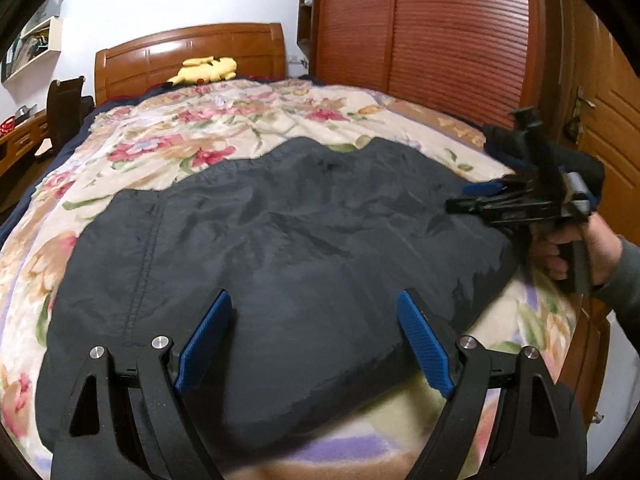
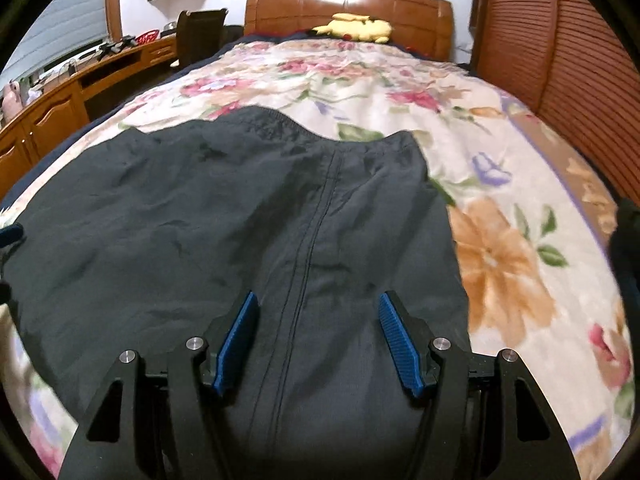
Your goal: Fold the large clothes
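**Dark trousers spread on a flowered blanket, both grippers above the near edge**

The trousers (image 2: 248, 216) lie flat on the blanket (image 2: 500, 264), waistband toward the headboard (image 2: 348, 8); their near end is cut off behind the gripper bodies. The left gripper (image 1: 314, 340) has jaws wide apart over the trousers, nothing clamped; whether its pads touch the cloth cannot be told. The right gripper (image 2: 318, 340) has jaws apart astride the centre seam, holding nothing; seen from the left it is blurred, held in a hand (image 1: 568, 248) at the trousers' right side. A yellow soft toy (image 2: 356, 26) lies against the headboard, its shape unclear.
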Motion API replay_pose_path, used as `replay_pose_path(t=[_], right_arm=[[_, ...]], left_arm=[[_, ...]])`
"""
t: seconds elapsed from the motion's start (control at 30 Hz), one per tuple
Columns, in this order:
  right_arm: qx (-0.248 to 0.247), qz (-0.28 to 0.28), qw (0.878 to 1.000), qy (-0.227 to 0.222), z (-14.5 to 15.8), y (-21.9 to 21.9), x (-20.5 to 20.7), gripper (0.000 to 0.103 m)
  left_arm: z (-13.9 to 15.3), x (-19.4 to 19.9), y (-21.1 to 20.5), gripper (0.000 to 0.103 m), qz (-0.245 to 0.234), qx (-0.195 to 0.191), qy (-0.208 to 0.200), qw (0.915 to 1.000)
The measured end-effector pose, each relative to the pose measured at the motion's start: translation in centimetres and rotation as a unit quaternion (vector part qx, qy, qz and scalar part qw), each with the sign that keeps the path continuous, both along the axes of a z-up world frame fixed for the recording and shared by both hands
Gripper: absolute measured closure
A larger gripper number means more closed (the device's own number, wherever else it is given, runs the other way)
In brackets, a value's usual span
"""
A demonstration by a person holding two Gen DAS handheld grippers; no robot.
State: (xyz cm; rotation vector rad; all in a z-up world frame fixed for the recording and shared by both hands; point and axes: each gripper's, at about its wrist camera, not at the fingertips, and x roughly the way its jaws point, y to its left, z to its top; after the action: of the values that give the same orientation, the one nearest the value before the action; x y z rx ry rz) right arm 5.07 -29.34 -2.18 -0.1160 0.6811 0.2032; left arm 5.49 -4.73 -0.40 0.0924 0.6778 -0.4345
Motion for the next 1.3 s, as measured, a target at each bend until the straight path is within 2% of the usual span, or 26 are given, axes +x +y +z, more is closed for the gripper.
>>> replay_pose_path(t=[0.1, 0.27, 0.4, 0.53, 0.7, 0.9, 1.13, 1.3], right_arm=[[-0.007, -0.015, 1.000, -0.019, 0.5, -0.2, -2.6, 0.038], [-0.002, -0.038, 0.998, -0.041, 1.9, -1.0, -6.3, 0.038], [-0.004, -0.054, 0.998, -0.039, 2.0, -1.7, -8.1, 0.032], [0.001, -0.061, 0.998, -0.030, 1.5, -2.3, -8.7, 0.030], [0.032, -0.075, 0.996, -0.024, 1.7, -3.8, -9.9, 0.019], [0.056, -0.097, 0.994, 0.005, 0.9, -4.8, -10.0, 0.011], [0.080, -0.102, 0.991, 0.013, 0.0, -4.9, -9.7, 0.009], [0.080, -0.102, 0.991, 0.020, 0.0, -4.9, -9.6, 0.009]], left_arm=[[-1.2, 0.5, -0.4, 0.017, -0.003, 0.018, 0.020, 0.9996], [-1.5, 0.4, -0.4, 0.017, -0.003, 0.020, 0.022, 0.9996], [-1.5, 0.2, -0.5, 0.017, -0.003, 0.025, 0.020, 0.9995], [-1.5, 0.2, -0.6, 0.017, -0.003, 0.025, 0.020, 0.9995], [-1.5, 0.2, -0.6, 0.017, -0.003, 0.025, 0.020, 0.9995], [-1.5, 0.2, -0.6, 0.017, -0.003, 0.025, 0.020, 0.9995], [-1.6, 0.2, -0.6, 0.017, -0.003, 0.025, 0.020, 0.9995], [-1.6, 0.2, -0.6, 0.016, -0.003, 0.025, 0.020, 0.9995]])
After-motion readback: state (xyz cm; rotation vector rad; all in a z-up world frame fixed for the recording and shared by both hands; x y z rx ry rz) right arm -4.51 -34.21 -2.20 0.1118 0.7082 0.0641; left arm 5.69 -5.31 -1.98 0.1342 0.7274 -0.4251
